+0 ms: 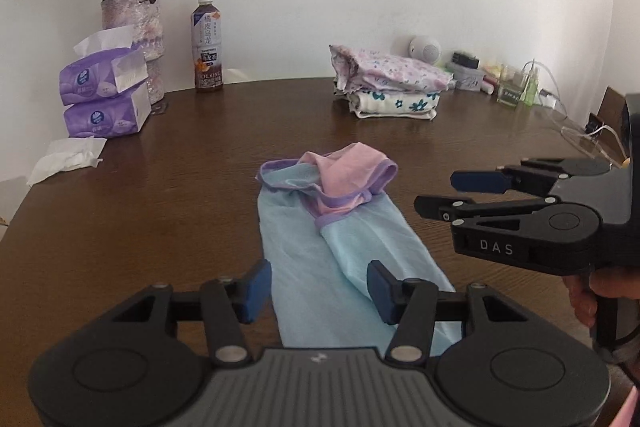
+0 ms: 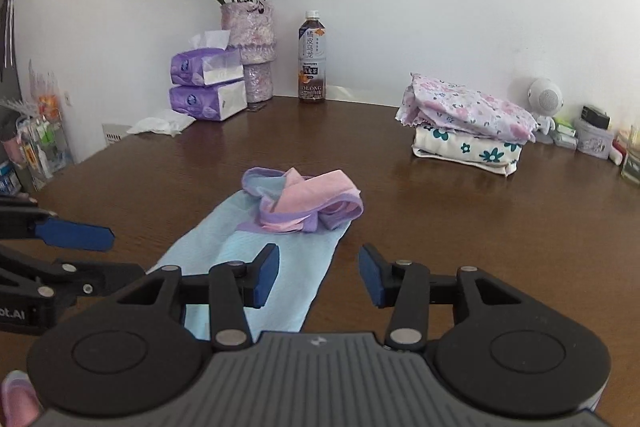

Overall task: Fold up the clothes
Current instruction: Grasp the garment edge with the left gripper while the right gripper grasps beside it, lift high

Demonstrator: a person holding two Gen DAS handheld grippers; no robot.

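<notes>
One blue garment lies on the table; two folded pieces are stacked behind. Left hand-held gripper and right hand-held gripper are both released, grasping nothing.

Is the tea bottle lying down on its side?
No, the tea bottle stands upright on the table, beside the flower vase by the wall.

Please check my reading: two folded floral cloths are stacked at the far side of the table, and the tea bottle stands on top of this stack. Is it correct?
Not quite. The tea bottle does not stand on the stack of folded cloths; it stands on the table itself, beside the vase, well apart from the stack. The right wrist view shows this. The rest is correct.
</notes>
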